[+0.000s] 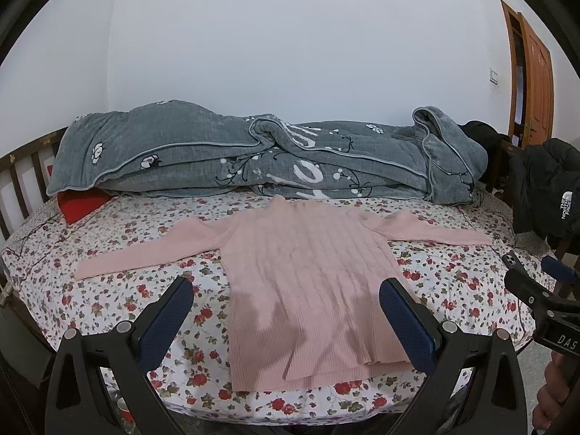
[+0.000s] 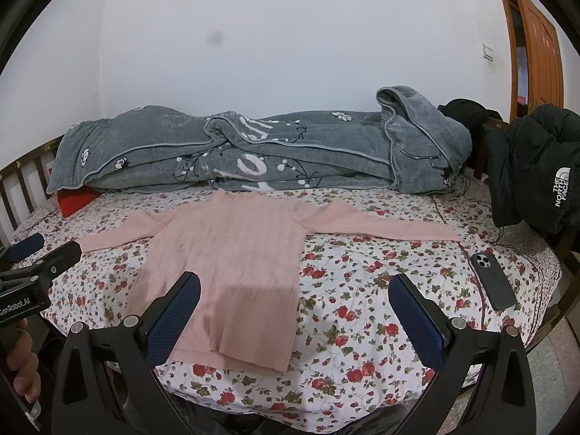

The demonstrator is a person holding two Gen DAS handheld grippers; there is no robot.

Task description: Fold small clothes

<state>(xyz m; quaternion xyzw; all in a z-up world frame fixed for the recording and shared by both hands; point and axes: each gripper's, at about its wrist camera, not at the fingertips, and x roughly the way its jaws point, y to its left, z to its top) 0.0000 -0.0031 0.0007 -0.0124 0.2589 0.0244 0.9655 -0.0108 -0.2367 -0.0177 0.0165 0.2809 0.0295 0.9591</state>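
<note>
I hold the left tool and right tool wide open, empty, above the pink sweater spread flat mid-frame on the bed for folding.

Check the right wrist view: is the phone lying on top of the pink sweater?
No, the phone lies on the floral sheet, clear of the pink sweater.

Bare sheet around sweater; phone apparently rightward
</note>
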